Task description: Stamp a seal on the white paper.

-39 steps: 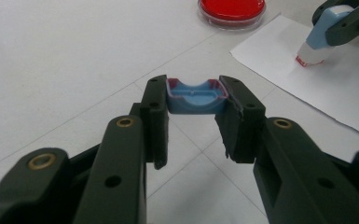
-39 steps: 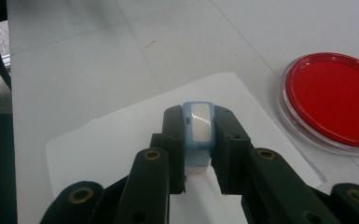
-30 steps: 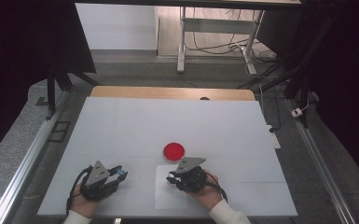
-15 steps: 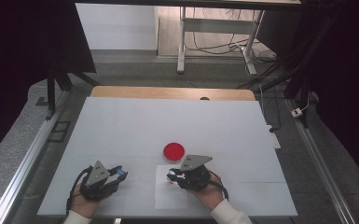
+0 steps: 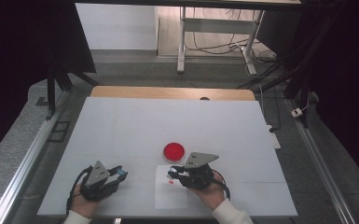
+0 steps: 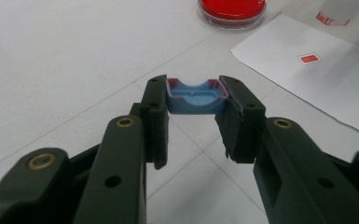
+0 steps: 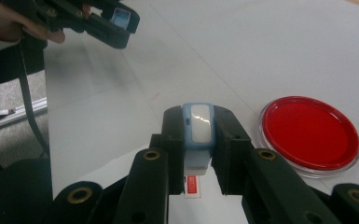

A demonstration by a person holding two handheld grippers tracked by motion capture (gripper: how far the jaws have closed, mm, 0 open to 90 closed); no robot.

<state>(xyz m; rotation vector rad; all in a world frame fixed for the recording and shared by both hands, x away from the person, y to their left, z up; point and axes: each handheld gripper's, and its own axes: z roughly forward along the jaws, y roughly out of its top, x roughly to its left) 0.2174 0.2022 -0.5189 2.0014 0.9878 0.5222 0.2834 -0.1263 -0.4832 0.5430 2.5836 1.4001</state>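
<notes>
left gripper (image 6: 196, 100) clamped on blue cap (image 6: 196, 97); right gripper (image 7: 198, 135) clamped on blue-white stamp (image 7: 199, 133); red dish (image 7: 310, 133) beside

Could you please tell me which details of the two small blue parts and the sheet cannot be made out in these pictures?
- Blue stamp body, right gripper view: its lower end is hidden between the right claw's jaws.
- Blue cap, left gripper view: its sides are covered by the left claw's pads.
- Red mark on the paper sheet, high view: too small to read.
- Red dish, left gripper view: cut off by the top edge.
</notes>
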